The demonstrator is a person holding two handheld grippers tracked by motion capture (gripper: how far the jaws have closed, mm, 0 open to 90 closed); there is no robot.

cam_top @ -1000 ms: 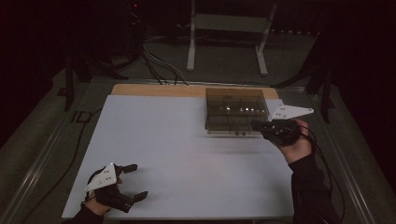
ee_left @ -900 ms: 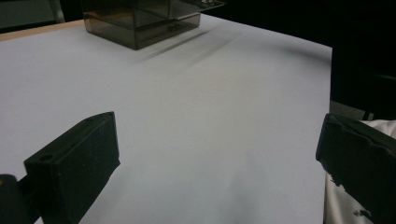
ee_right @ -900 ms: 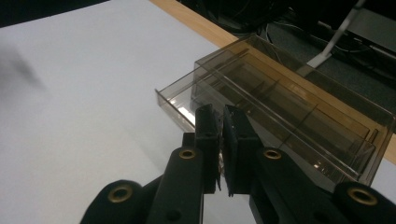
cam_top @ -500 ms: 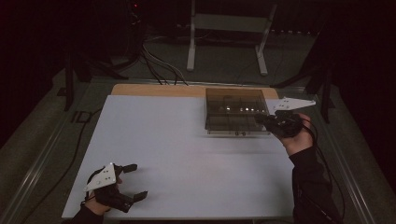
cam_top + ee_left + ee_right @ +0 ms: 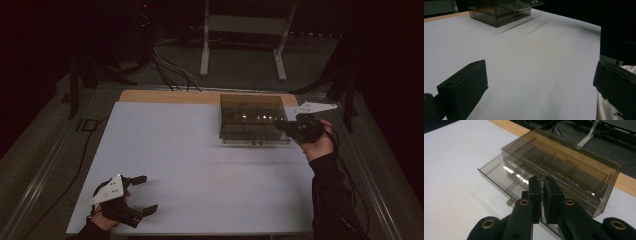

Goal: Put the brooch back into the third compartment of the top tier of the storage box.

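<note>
Resting wide-jawed at the table's [image 5: 165,150] near corner, the left gripper [image 5: 141,195] is idling while the right gripper [image 5: 542,195], jaws pinched together on nothing, is nosing at the smoky box's [image 5: 564,167] slid-out drawer [image 5: 499,173], probably to shift it.

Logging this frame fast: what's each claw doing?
Left claw: open, empty, over the table.
Right claw: closed, holding nothing, at the drawer box.
</note>
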